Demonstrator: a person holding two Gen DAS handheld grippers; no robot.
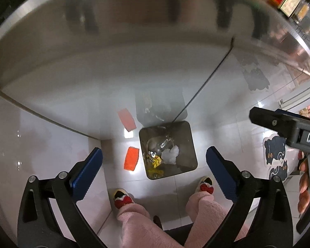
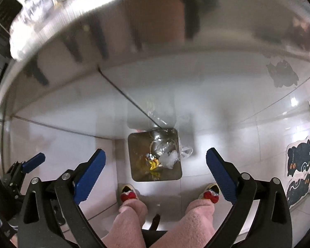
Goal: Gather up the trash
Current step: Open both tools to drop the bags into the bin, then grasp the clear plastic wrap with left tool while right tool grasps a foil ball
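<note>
Left wrist: both spread, empty — left gripper [image 1: 154, 170], right gripper [image 2: 156, 170] lettered "DA".

The bench [image 1: 134, 20] edge is brushed metal, shiny enough to mirror blurred shapes. The floor [image 1: 227, 136] is glossy white tile. The square bin [image 1: 188, 144] looks like dull metal inside, holding crumpled white paper [image 1: 170, 155], clear plastic [image 1: 161, 142] and yellow wrapper [image 1: 155, 162]. Each tool [image 1: 154, 169] has ridged blue pads [image 1: 86, 171] on matt black plastic. The trousers [image 1: 138, 223] are fuzzy pink fleece.
</note>
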